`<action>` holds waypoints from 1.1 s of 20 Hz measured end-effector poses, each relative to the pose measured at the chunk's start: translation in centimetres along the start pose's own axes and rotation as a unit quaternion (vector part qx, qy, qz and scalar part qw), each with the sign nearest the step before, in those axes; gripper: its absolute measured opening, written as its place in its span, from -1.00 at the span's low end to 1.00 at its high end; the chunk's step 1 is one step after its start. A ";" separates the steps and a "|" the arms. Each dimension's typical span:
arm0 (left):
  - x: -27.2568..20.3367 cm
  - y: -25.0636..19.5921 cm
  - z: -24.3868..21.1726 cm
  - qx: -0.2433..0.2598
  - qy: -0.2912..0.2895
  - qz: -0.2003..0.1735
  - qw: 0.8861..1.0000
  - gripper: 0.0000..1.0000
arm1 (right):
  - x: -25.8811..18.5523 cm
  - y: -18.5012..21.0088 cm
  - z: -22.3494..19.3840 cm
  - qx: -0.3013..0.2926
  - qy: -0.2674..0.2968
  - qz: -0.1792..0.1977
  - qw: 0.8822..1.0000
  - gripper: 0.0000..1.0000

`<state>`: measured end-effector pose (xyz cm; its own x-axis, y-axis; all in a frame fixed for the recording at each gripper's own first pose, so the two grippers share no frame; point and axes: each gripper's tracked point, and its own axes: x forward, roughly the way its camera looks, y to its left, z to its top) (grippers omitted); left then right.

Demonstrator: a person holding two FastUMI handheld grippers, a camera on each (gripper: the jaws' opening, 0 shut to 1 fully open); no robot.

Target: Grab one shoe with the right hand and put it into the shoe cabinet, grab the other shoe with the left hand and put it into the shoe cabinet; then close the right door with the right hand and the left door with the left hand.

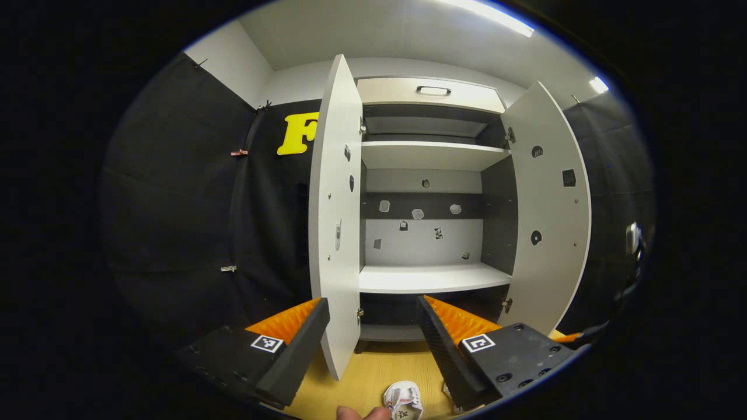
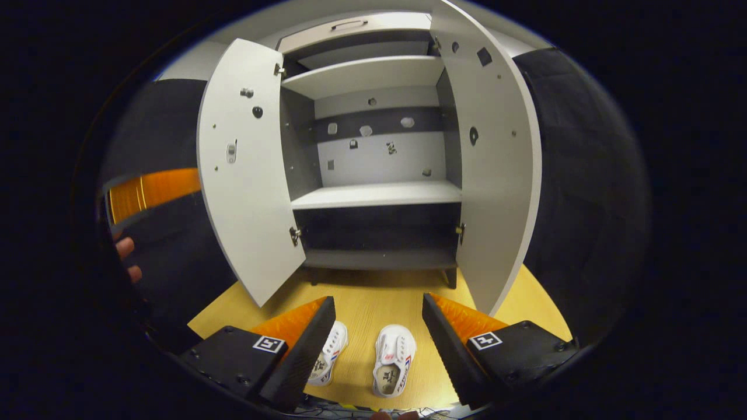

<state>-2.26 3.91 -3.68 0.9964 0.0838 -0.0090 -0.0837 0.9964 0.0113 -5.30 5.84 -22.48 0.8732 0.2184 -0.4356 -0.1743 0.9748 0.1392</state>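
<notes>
Now, start of the job by the look of it. Shoe cabinet (image 2: pixel 373 192) stands with both doors swung wide, shelves bare. Two white shoes sit side by side on the wood floor (image 2: pixel 525 309) in front of the cabinet, toes toward it. Right gripper (image 2: pixel 378 326) hovers over them, fingers apart, holding nothing; left gripper (image 1: pixel 372 326) likewise parted, level with the cabinet's lower shelf. Best approach, I judge: lower the right gripper onto the right shoe (image 2: pixel 395 359), straddle its width, pinch at mid-body, avoid nudging the left shoe (image 2: pixel 330 353).
</notes>
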 end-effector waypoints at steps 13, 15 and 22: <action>-1.2 1.4 -2.5 0.029 0.025 0.026 0.999 0.90 | 7.2 -0.6 -19.9 0.062 0.182 -0.013 0.981 0.41; -1.2 1.7 -3.0 0.033 0.031 0.030 0.999 0.90 | 8.4 -0.9 -21.1 0.063 0.188 -0.018 0.980 0.41; -0.6 2.4 -4.3 0.039 0.043 0.037 0.998 0.90 | 13.9 -1.3 -21.8 0.069 0.145 -0.045 0.986 0.05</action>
<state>-3.09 6.25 -7.98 0.9829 0.1602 -0.0910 -0.1518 0.9840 0.0935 -2.88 8.57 -48.05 0.7119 0.1543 -0.6851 -0.0204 0.9797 0.1996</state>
